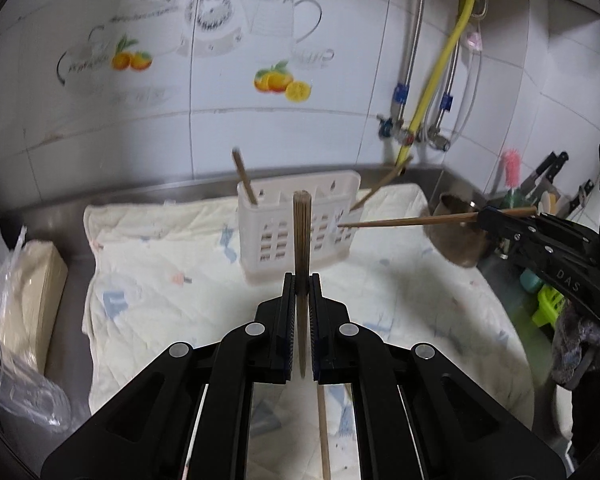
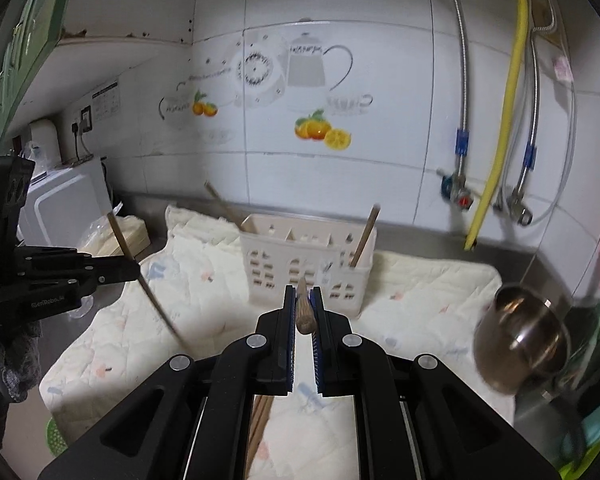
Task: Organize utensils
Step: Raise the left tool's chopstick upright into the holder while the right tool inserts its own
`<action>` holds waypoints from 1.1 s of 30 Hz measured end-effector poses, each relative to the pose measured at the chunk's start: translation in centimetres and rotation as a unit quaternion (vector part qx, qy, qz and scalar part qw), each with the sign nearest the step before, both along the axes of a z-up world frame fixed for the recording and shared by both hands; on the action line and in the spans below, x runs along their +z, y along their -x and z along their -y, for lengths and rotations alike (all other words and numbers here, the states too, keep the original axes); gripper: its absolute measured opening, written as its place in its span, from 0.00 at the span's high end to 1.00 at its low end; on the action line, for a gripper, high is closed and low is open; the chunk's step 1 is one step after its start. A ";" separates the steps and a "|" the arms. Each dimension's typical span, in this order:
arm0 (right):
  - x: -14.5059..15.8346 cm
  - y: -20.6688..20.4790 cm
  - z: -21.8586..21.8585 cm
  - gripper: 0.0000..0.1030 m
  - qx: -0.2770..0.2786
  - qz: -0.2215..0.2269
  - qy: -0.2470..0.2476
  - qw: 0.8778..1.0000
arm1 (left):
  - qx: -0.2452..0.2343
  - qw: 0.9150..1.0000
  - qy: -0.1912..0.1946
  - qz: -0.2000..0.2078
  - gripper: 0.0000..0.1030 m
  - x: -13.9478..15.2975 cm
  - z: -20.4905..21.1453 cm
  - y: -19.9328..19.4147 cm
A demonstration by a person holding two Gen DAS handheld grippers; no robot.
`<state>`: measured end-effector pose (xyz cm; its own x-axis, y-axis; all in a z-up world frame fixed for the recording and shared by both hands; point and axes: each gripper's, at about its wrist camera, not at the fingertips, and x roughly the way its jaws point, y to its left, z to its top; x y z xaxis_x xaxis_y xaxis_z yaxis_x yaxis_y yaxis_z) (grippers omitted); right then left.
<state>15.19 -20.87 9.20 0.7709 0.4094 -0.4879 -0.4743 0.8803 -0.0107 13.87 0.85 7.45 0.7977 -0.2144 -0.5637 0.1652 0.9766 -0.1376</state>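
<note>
On the steel counter lies a cream quilted cloth (image 1: 172,264), and at its back edge stands the white perforated plastic utensil basket (image 1: 300,236), upright and close to the tiled wall.

Left wrist view: my left gripper (image 1: 302,280) has its fingers pressed onto a brown wooden chopstick (image 1: 302,232), held near-vertical. Its blunt ridged end rises in front of the basket's front wall; its thin end runs down between the pads. Another wooden stick (image 1: 323,432) lies on the cloth below the gripper.

Same view: my right gripper (image 1: 485,216) enters from the right, pinching a second wooden chopstick (image 1: 404,222) nearly horizontal. Its tip points at the basket's right front face; I cannot tell whether it touches.

Right wrist view: that chopstick (image 2: 305,312) sits between the right gripper's (image 2: 303,294) fingers, foreshortened, blunt end toward the camera. The left gripper (image 2: 134,270) shows at left with its chopstick (image 2: 148,280) slanting down toward the cloth.

Already in the basket: one chopstick (image 1: 245,176) leaning left in the left compartment, one chopstick (image 1: 380,184) leaning out right from the right end.

Surroundings: a round stainless steel pot (image 2: 520,340) to the right of the cloth, a yellow hose (image 1: 440,68) on the wall, a plastic-wrapped beige block (image 1: 32,292) to the left.
</note>
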 end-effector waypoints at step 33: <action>10.4 -16.8 -3.6 0.93 -0.044 0.085 -0.068 0.993 | 0.058 0.997 0.012 0.052 0.95 8.2 -3.0 -16.5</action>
